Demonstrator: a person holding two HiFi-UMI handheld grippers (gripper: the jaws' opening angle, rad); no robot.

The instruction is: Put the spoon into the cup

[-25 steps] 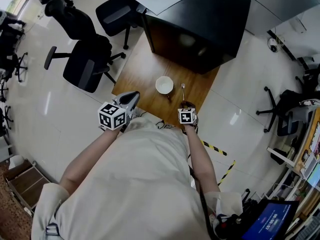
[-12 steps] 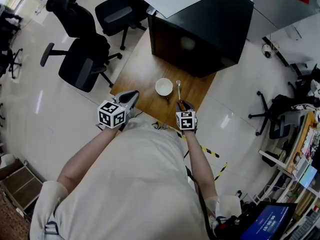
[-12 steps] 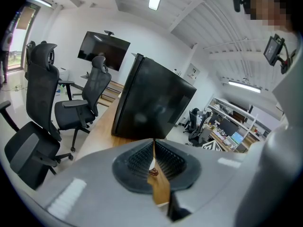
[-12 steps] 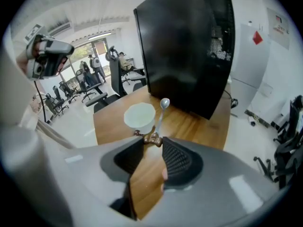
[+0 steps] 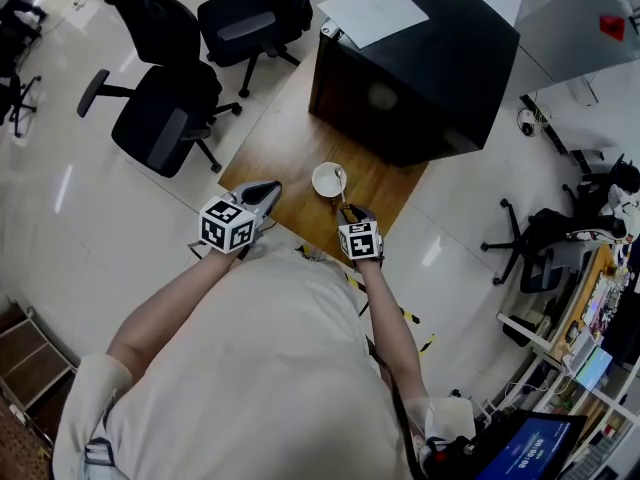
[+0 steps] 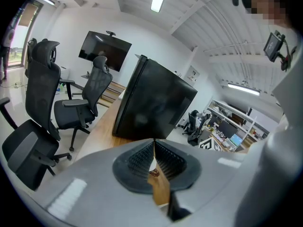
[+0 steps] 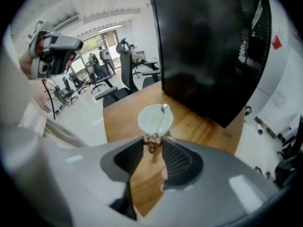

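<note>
A white cup (image 5: pixel 326 180) stands on the wooden table (image 5: pixel 285 138) near its front edge. My right gripper (image 5: pixel 350 211) is shut on the brown-tipped handle of a metal spoon (image 5: pixel 341 180). The spoon slants up and away from the jaws, with its bowl over the cup's right rim. In the right gripper view the handle end (image 7: pixel 151 143) sits between the pads, and the spoon's bowl (image 7: pixel 164 109) hangs over the cup (image 7: pixel 151 120). My left gripper (image 5: pixel 263 196) hovers at the table's front left edge, shut with nothing in it, its fingertips (image 6: pixel 154 142) together.
A big black cabinet (image 5: pixel 420 58) with a sheet of paper (image 5: pixel 372 13) on top stands on the table's far end. Black office chairs (image 5: pixel 165 128) crowd the floor to the left. Yellow-black tape (image 5: pixel 385 303) marks the floor near my body.
The right gripper has lifted the spoon off the table at the cup's right and carried it left. Its bowl now hangs over the cup's rim. The left gripper has stayed put.
</note>
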